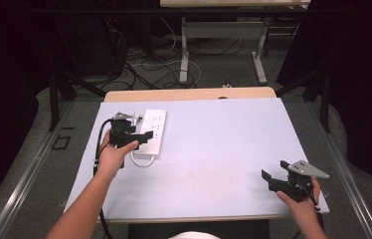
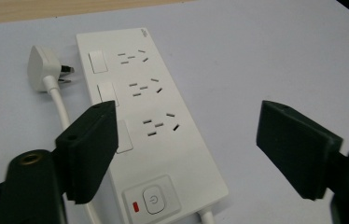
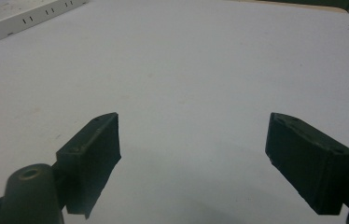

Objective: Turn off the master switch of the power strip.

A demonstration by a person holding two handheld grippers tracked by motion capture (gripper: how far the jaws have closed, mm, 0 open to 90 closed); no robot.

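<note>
A white power strip (image 1: 153, 130) lies at the table's left, its three socket rows, rocker switches and power button with a red light plain in the left gripper view (image 2: 149, 135). Its white plug (image 2: 42, 70) rests unplugged on the mat beside it, the white cord (image 1: 143, 160) looping at the near end. My left gripper (image 1: 141, 137) hovers over the strip's near end, jaws open and apart from it (image 2: 186, 144). My right gripper (image 1: 269, 180) sits at the table's near right, jaws wide open over bare mat (image 3: 193, 158).
A pale grey mat (image 1: 214, 149) covers the wooden table (image 1: 189, 93). The strip's far corner (image 3: 18, 18) shows at the top left of the right gripper view. Table legs and loose cables (image 1: 174, 64) lie on the floor beyond.
</note>
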